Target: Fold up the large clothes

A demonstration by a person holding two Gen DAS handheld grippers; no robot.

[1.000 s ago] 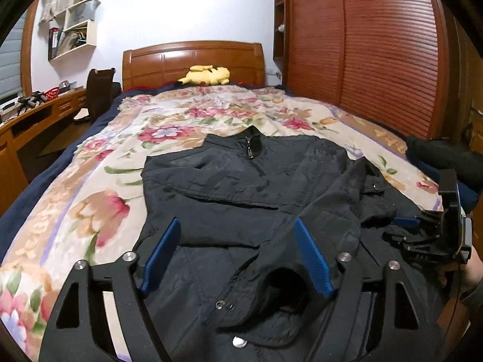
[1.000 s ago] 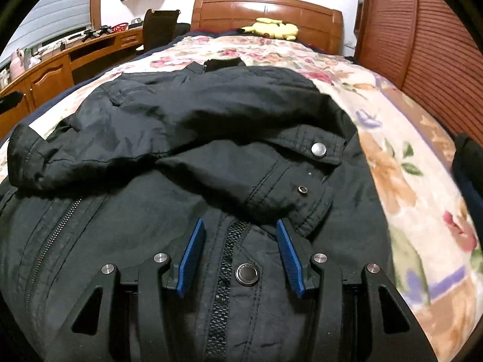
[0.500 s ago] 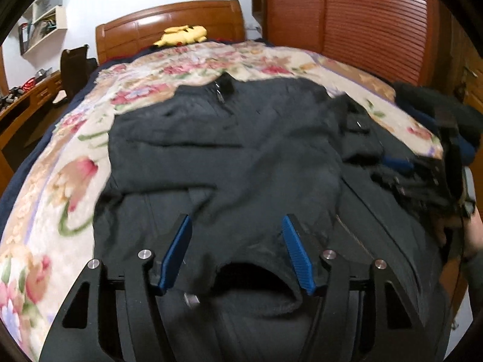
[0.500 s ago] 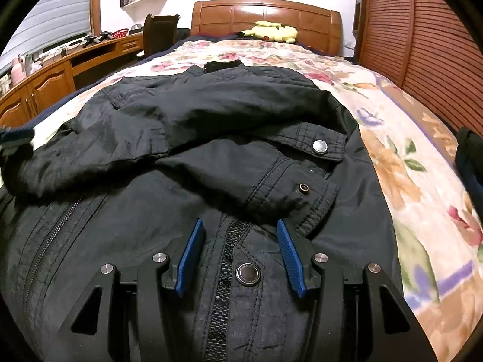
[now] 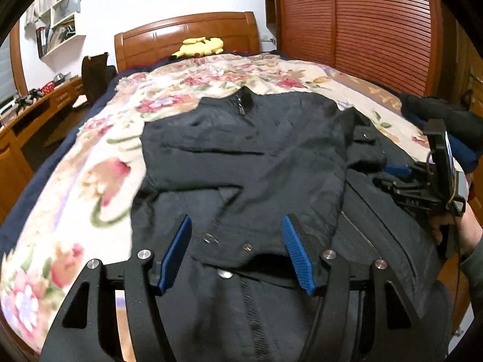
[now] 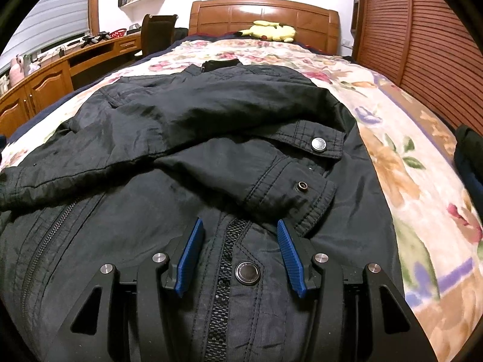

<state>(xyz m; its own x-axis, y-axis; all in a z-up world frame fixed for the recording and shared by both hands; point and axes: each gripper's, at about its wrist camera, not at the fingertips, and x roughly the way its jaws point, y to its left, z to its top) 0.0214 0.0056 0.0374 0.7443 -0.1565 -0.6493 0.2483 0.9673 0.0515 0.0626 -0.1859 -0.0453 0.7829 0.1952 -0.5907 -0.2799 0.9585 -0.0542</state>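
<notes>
A black jacket (image 5: pixel 247 157) lies front up on the floral bedspread (image 5: pixel 90 181), collar toward the headboard. Both sleeves are folded across its chest. My left gripper (image 5: pixel 237 220) stands open low over one sleeve's cuff (image 5: pixel 229 241), which lies between the blue pads without being pressed. My right gripper (image 6: pixel 239 223) is open over the zipper (image 6: pixel 226 259) and a snap button (image 6: pixel 247 273) near the hem, just short of the other cuff (image 6: pixel 295 193). In the left wrist view the right gripper (image 5: pixel 389 175) shows at the jacket's right side, held by a hand (image 5: pixel 462 229).
A yellow plush toy (image 6: pixel 268 31) rests by the wooden headboard (image 6: pixel 265 12). Dark folded clothes (image 5: pixel 446 126) sit at the bed's right edge. A slatted wardrobe (image 5: pixel 362 24) runs along the right, a wooden desk (image 6: pixel 60 72) and chair (image 6: pixel 158 30) along the left.
My left gripper's jaws narrowed and it moved in over the sleeve cuff, which now lies flat between its pads. The right gripper stayed put.
</notes>
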